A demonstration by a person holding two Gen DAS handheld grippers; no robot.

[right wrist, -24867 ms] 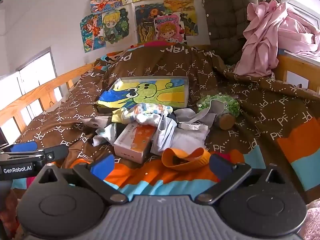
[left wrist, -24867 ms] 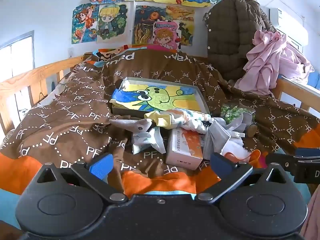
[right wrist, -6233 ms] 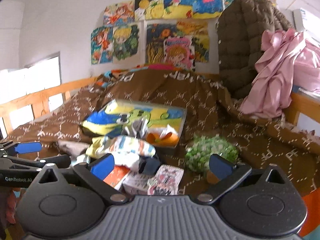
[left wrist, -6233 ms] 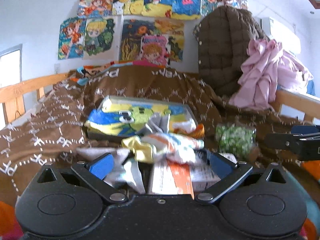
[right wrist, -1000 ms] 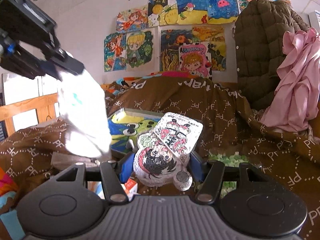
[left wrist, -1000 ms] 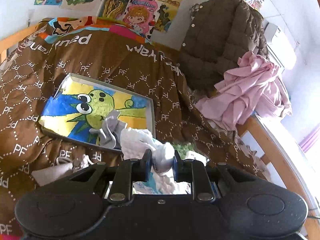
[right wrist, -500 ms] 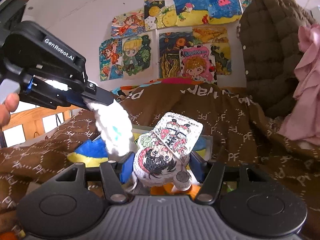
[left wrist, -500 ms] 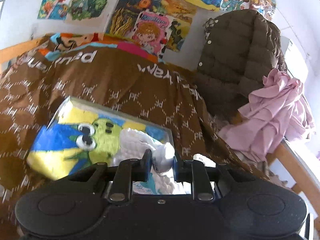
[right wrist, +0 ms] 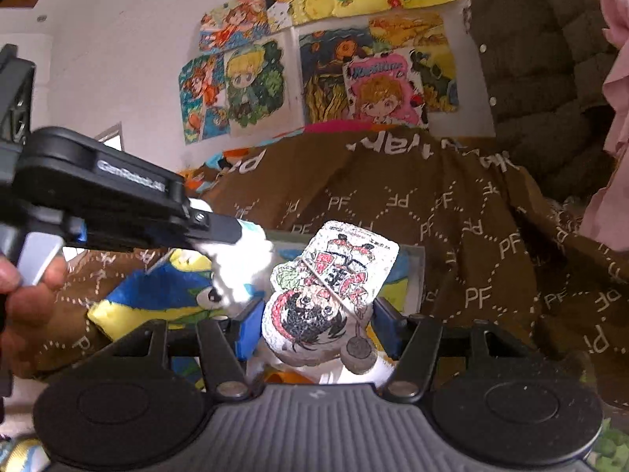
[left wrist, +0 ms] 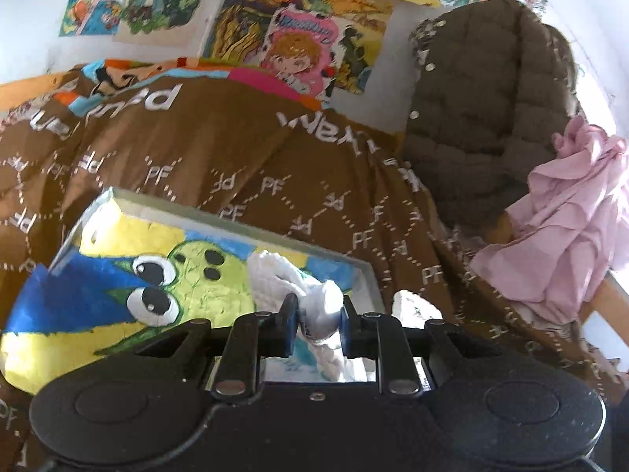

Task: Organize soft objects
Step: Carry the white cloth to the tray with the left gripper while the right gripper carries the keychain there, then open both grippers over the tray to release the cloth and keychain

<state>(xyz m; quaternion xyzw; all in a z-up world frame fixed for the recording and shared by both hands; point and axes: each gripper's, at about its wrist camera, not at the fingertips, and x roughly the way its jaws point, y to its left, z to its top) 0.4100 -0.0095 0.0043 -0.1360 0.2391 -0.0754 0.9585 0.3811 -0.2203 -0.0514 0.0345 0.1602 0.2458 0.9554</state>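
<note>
My left gripper point(left wrist: 317, 318) is shut on a white soft cloth bundle point(left wrist: 319, 306) with blue marks, held just above the painted tray point(left wrist: 98, 212) with the green cartoon creature. From the right wrist view the left gripper point(right wrist: 232, 232) reaches in from the left, the white cloth point(right wrist: 240, 271) hanging under its tips over the tray point(right wrist: 416, 259). My right gripper point(right wrist: 314, 326) is shut on a small printed cushion point(right wrist: 330, 287) with a cartoon figure and a round pendant, held over the tray's near edge.
A brown "PF" patterned quilt point(left wrist: 243, 149) covers the bed. A brown padded jacket point(left wrist: 491, 90) and pink garment point(left wrist: 570, 212) hang at the right. Drawings point(right wrist: 354, 67) cover the wall. A hand point(right wrist: 23, 303) grips the left tool. An orange item point(right wrist: 283, 375) lies below the cushion.
Both grippers have moved forward toward the tray and lower, each still holding its object. The tray now looms larger; the white cloth hangs over its painted surface.
</note>
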